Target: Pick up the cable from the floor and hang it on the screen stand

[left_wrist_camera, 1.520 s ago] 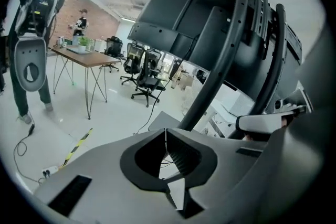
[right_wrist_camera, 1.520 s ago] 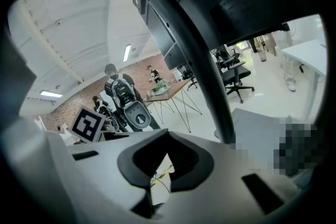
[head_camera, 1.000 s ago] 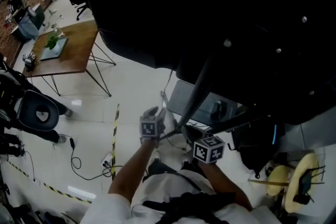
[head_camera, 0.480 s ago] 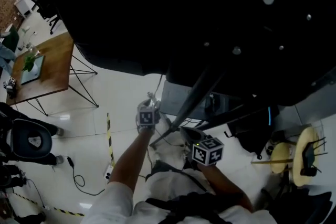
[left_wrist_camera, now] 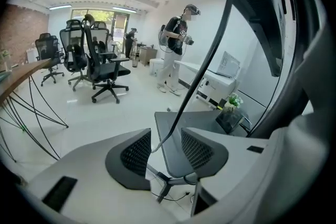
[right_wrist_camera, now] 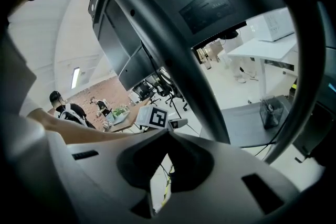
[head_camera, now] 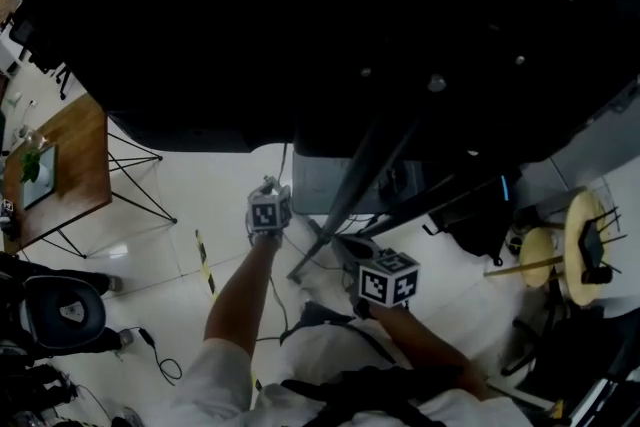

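Far L in the head view, a wooden table (head_camera: 65, 170) w/ thin wire legs stands on the white floor (head_camera: 200, 185); below it sits a black office chair (head_camera: 60, 313); a strip of yellow-black tape (head_camera: 203, 258) lies on the floor nearer the middle.

The person's L arm (head_camera: 235, 290) reaches up to the left gripper (left_wrist_camera: 166, 141), held just L of the stand pole (head_camera: 352, 180); its jaws are wide apart; the cable (left_wrist_camera: 185, 99), thin & dark, comes down from up high & runs thru the gap, nearer the L jaw; can't tell if it touches that jaw; neither jaw pinches it; behind the jaws lies the stand's grey base plate (left_wrist_camera: 205, 122); farther back in the left gripper view are rolling chairs (left_wrist_camera: 100, 65) at L & a standing person (left_wrist_camera: 176, 50).

The big dark screen (head_camera: 300, 15) fills the top of the head view; the pole slants down from it to the base plate.

Just R of the pole & lower is the right gripper (right_wrist_camera: 168, 132); its jaw tips are pressed together w/ nothing between them; a thin slit stays below the tips, & floor & tape show thru it; in the right gripper view the pole crosses close in front.
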